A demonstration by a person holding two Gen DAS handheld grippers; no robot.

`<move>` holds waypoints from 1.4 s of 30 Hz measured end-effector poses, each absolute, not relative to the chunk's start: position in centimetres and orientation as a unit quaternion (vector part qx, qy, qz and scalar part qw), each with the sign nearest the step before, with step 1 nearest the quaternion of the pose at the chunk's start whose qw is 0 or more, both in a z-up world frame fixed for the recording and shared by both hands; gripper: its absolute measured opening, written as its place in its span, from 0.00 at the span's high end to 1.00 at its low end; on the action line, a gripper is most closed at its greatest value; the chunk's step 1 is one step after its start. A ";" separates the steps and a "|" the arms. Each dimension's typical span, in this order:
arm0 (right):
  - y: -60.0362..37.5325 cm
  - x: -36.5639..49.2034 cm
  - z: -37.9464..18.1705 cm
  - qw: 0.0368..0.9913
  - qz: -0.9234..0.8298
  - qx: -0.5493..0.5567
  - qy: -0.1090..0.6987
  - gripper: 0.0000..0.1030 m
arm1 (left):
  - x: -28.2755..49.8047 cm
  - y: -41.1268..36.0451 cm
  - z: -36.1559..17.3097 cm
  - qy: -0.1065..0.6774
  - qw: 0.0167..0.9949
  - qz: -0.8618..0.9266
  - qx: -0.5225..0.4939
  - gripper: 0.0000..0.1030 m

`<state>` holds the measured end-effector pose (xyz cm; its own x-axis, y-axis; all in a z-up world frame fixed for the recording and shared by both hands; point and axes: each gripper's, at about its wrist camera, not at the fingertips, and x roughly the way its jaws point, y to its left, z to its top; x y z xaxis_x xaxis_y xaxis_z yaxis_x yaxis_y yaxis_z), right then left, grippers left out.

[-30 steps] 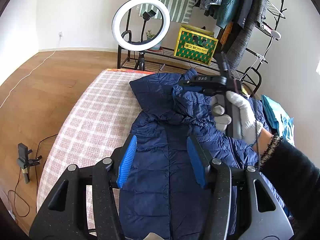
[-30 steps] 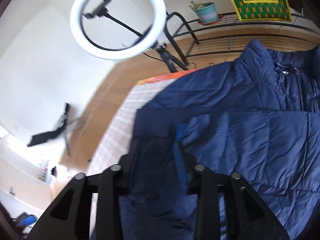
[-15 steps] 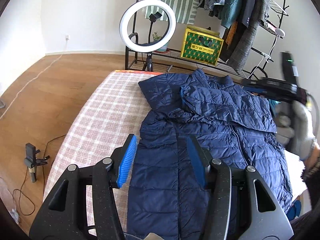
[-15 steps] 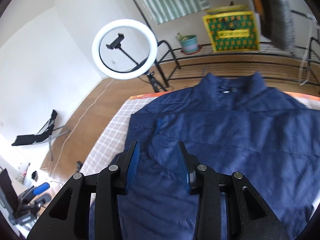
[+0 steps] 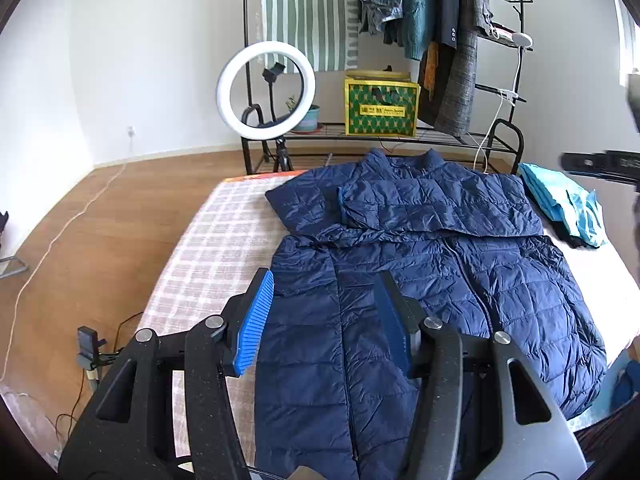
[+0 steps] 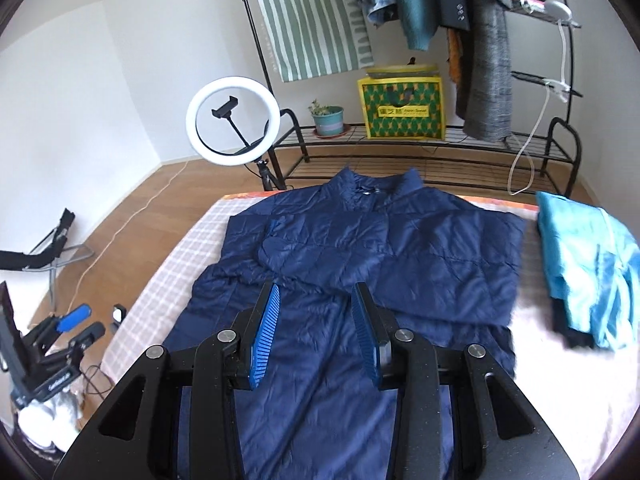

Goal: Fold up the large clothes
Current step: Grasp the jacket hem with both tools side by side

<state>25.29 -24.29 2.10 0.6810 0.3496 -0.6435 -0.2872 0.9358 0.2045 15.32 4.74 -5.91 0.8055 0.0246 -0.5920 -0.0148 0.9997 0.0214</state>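
Observation:
A navy quilted down jacket [image 5: 420,272] lies flat on the bed, collar at the far end, with one sleeve [image 5: 432,208] folded across its chest. It also shows in the right wrist view [image 6: 360,256]. My left gripper [image 5: 326,312] is open and empty, raised above the jacket's lower left part. My right gripper [image 6: 316,320] is open and empty, raised above the jacket's middle. Part of the right gripper shows at the far right edge of the left wrist view [image 5: 600,162].
The bed [image 5: 208,248] has a pink checked cover. A folded turquoise garment [image 6: 584,256] lies at the bed's right. Behind stand a ring light [image 5: 266,88], a clothes rack [image 6: 480,20] with a green-yellow box [image 6: 402,106]. A tripod and cables [image 6: 52,344] sit on the floor at left.
My right gripper let go of the sleeve, which now lies across the chest, and pulled back up and to the right. My left gripper rose and drew back a little.

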 end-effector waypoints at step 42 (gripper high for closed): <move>-41.3 8.1 -19.5 0.759 0.120 0.186 0.613 0.52 | 8.3 14.0 -26.3 0.591 0.755 -0.073 -0.276 0.42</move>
<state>8.05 -41.34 -19.53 0.2203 0.4098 -0.8852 0.0462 0.9021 0.4291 8.30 14.05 -26.27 0.2918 -0.4359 -0.8514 -0.2166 0.8368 -0.5027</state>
